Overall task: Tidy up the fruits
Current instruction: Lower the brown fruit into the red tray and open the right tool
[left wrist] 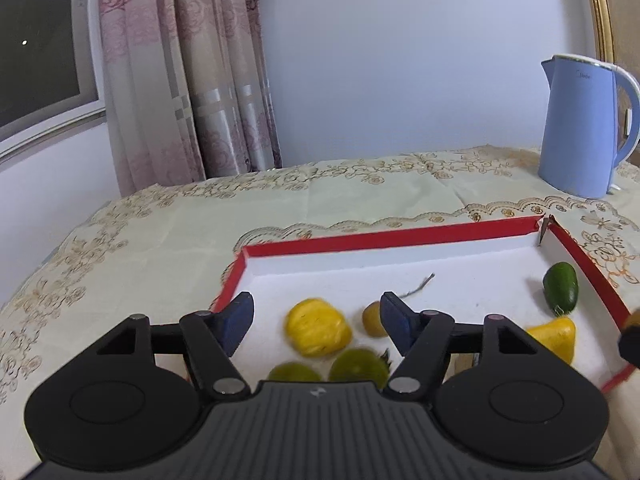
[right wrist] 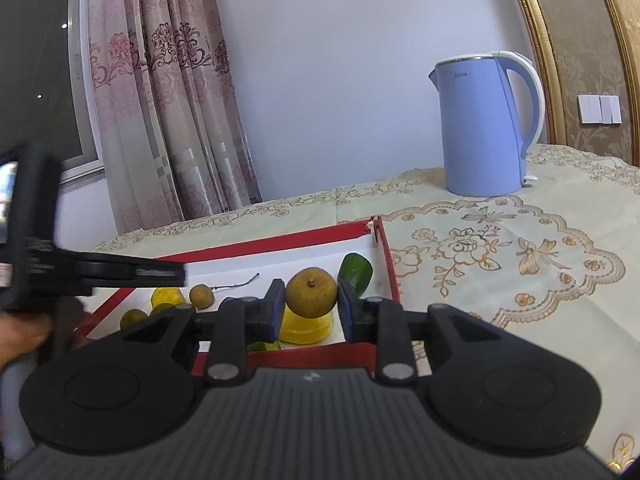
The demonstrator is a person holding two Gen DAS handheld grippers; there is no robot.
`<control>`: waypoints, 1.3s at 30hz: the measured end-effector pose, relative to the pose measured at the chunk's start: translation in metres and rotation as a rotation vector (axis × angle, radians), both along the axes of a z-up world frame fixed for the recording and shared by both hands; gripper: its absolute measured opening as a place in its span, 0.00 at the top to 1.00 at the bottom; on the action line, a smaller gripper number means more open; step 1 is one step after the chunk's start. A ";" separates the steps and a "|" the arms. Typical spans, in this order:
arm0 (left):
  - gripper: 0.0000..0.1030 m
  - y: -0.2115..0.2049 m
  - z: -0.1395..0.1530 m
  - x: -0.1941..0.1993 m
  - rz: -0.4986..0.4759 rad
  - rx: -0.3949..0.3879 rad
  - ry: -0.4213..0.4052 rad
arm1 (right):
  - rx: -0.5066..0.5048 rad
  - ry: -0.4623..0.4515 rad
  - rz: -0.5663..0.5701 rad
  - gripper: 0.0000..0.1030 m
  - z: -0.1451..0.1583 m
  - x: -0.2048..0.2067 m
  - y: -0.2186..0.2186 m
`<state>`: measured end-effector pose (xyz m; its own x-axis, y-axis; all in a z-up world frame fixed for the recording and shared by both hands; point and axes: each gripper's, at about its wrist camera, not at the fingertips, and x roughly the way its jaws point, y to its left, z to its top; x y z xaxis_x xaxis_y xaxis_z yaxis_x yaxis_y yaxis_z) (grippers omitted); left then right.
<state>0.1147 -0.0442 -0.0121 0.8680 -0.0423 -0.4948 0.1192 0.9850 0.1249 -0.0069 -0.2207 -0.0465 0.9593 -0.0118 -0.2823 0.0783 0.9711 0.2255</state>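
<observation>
Right wrist view shows the right tongs point(right wrist: 308, 308) pinching a brown round fruit point(right wrist: 311, 293) above the near right corner of the red-rimmed tray point(right wrist: 280, 241), a yellow fruit point(right wrist: 306, 330) directly beneath. Left tongs point(left wrist: 316, 320) hang spread and empty over the tray's near left part (nearest the ribbed yellow fruit point(left wrist: 318, 327)), so the right is better placed to set down.

A home, likely a living or dining room: a counter under an embroidered cream tablecloth point(right wrist: 500, 248), a blue electric kettle point(right wrist: 480, 128), pink floral curtains point(left wrist: 188, 80) beside a dark window point(left wrist: 36, 40), patterned gold wallpaper point(right wrist: 588, 40) and what seems a wall switch panel point(right wrist: 599, 109).
</observation>
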 end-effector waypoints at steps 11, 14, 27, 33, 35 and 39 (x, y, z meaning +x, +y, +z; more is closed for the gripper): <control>0.33 0.043 -0.011 -0.035 0.038 -0.046 -0.008 | -0.010 0.010 -0.002 0.74 0.000 0.001 0.000; 0.32 0.049 -0.014 -0.036 0.054 -0.059 -0.019 | -0.014 0.011 -0.005 0.74 0.000 0.001 0.001; 0.32 0.060 -0.022 -0.032 0.053 -0.112 -0.008 | -0.116 0.010 0.041 0.75 0.019 0.009 0.022; 0.32 0.065 -0.025 -0.028 0.062 -0.127 0.010 | -0.156 0.018 0.056 0.75 0.041 0.047 0.028; 0.32 0.066 -0.026 -0.027 0.061 -0.134 0.019 | -0.175 0.038 0.052 0.75 0.043 0.065 0.029; 0.32 0.068 -0.026 -0.026 0.061 -0.144 0.022 | -0.208 0.080 0.045 0.75 0.040 0.095 0.031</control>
